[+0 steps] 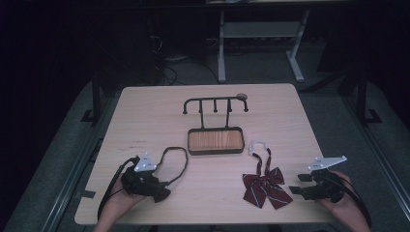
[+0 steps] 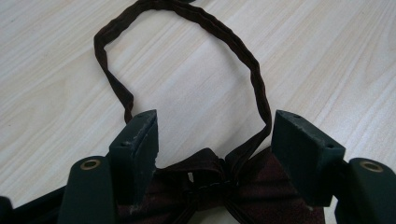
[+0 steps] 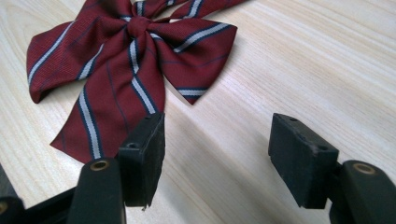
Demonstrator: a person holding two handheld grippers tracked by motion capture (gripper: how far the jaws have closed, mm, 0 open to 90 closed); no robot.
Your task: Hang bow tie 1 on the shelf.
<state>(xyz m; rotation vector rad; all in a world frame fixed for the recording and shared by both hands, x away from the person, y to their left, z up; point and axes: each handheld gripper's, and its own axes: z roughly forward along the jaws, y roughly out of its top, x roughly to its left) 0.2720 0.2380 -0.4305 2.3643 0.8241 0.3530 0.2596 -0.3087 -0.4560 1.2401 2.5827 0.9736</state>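
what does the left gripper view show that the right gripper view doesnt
Left gripper view: a dark brown bow tie lying between the left gripper's open jaws, its neck strap looping away over the table.

Right gripper view: a red striped bow tie lying ahead of the right gripper, off to one side, with bare wood between the open jaws.

Both: two black jaws standing apart, gripping nothing, over the same light wooden table.

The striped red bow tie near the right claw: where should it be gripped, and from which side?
Grip the striped red bow tie at its centre knot, probably from above. The knot is the thickest, bunched part, while the wings and tails lie flat on the table. The open right claw sits just beside the tie and touches nothing.
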